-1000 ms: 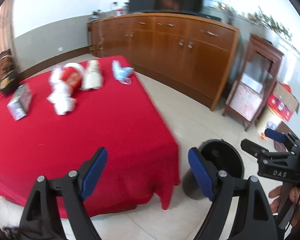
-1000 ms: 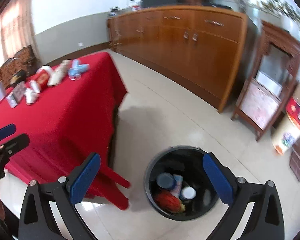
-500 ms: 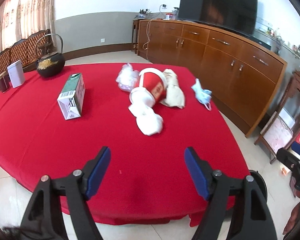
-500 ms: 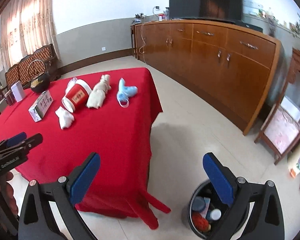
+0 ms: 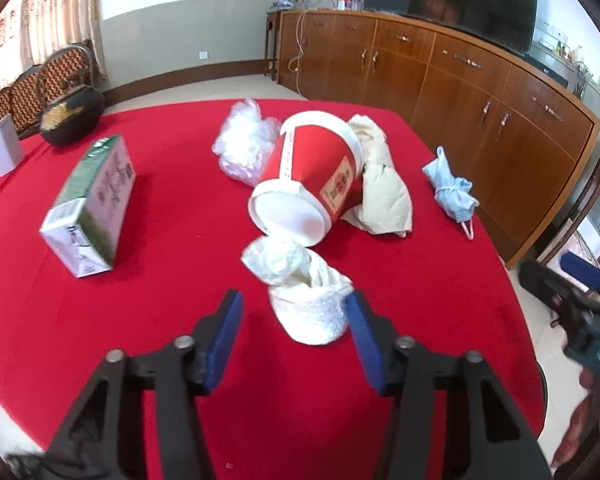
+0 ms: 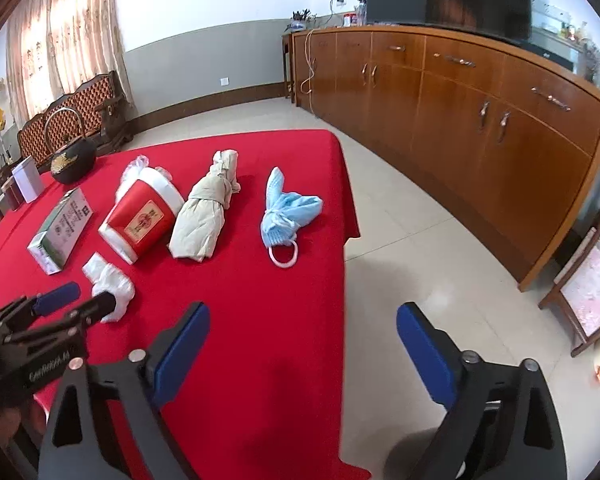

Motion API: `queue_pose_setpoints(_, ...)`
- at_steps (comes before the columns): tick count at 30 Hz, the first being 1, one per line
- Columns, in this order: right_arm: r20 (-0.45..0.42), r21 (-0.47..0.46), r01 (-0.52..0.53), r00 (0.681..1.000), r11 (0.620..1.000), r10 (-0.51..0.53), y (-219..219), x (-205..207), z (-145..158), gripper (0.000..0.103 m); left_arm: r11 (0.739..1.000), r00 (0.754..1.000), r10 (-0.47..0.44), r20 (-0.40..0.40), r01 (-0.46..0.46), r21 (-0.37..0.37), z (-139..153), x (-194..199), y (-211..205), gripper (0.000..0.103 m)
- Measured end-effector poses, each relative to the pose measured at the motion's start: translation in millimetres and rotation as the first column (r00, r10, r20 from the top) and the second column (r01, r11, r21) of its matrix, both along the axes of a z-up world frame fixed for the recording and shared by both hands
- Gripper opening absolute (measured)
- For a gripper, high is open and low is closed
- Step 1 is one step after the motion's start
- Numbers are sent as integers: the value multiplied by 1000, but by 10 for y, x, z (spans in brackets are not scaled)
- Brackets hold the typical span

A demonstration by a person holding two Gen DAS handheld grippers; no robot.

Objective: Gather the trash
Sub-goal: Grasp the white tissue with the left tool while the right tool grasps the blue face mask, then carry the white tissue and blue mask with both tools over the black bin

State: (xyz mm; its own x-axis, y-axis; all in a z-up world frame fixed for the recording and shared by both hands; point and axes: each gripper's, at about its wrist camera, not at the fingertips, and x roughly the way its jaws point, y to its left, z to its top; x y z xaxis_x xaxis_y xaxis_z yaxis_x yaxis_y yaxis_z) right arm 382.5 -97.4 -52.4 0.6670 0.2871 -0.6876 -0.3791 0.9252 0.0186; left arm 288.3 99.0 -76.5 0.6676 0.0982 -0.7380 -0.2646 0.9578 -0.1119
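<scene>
In the left wrist view, the left gripper was closing around a crumpled white wad at lower centre of the red worktop, pads not yet touching it. In the right wrist view, the right gripper was released and narrowing, nothing between its jaws; the wad lay at lower left.

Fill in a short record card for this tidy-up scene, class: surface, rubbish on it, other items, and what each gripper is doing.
Surface: table with red cloth
Rubbish: white crumpled wad, tipped red paper tub, clear plastic bag, beige bundle, blue face mask, green carton
Other items: dark kettle
Left gripper: jaws closing around the white wad, pads not yet pressing it
Right gripper: wide, starting to close, nothing between the jaws, over the table's edge
</scene>
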Motion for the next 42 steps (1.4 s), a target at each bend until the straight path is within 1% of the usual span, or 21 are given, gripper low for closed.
queue_pose_setpoints(2,-15,-8,-5,1000,1000,5,101,149,-59,93,1000,1000,-13,9,13,-13,19,4,19,32)
queue_pose_setpoints(3,-22,-10,-9,1000,1000,9,135,198,-80,89,1000,1000,-9,9,9,-2,35,2,33,30)
queue_pose_setpoints(5,-41,-13,-22,999,1000,21,243,354,-136,86,1000,1000,-5,20,5,-5,55,-18,111,29)
queue_pose_setpoints(7,-51,-21,-29,998,999,27,335,479,-174,85,1000,1000,4,20,-4,-4,52,-27,206,29)
queue_pose_setpoints(9,-68,-34,-33,997,999,30,440,630,-216,80,1000,1000,17,18,-17,0,45,-19,293,29)
queue_pose_setpoints(10,-70,-28,-37,997,999,35,465,675,-214,80,1000,1000,22,15,-22,2,34,-18,337,29)
queue_pose_setpoints(13,-96,-48,-31,995,998,26,557,819,-252,77,999,999,36,15,-36,23,35,-8,408,29)
queue_pose_setpoints(14,-105,-49,-34,994,998,29,580,847,-262,74,999,999,43,13,-43,30,42,-3,437,29)
queue_pose_setpoints(16,-116,-62,-37,993,997,30,622,878,-281,66,998,999,50,10,-51,30,40,51,477,29)
queue_pose_setpoints(17,-123,-60,-43,992,997,35,632,878,-291,52,998,998,57,11,-57,31,41,71,498,29)
queue_pose_setpoints(18,-114,-71,-38,993,997,30,631,863,-288,32,998,998,58,9,-58,29,36,88,518,28)
queue_pose_setpoints(19,-112,-74,-39,993,996,30,636,861,-289,28,998,998,58,9,-58,27,35,102,527,28)
queue_pose_setpoints(21,-116,-39,-48,992,998,43,590,814,-269,27,998,998,57,13,-57,29,45,117,529,27)
queue_pose_setpoints(26,-71,-28,-57,996,998,55,488,571,-182,27,998,999,36,28,-37,42,87,-4,468,27)
queue_pose_setpoints(32,-46,-27,-57,997,998,56,263,148,-69,27,999,999,7,39,-9,42,135,-268,355,27)
queue_pose_setpoints(36,-27,-32,-41,999,999,40,95,-148,0,27,999,999,-10,52,8,33,168,-449,257,27)
queue_pose_setpoints(42,-11,-29,-1,1000,1000,1,-226,-571,91,27,998,996,-65,67,64,19,246,-678,-15,27)
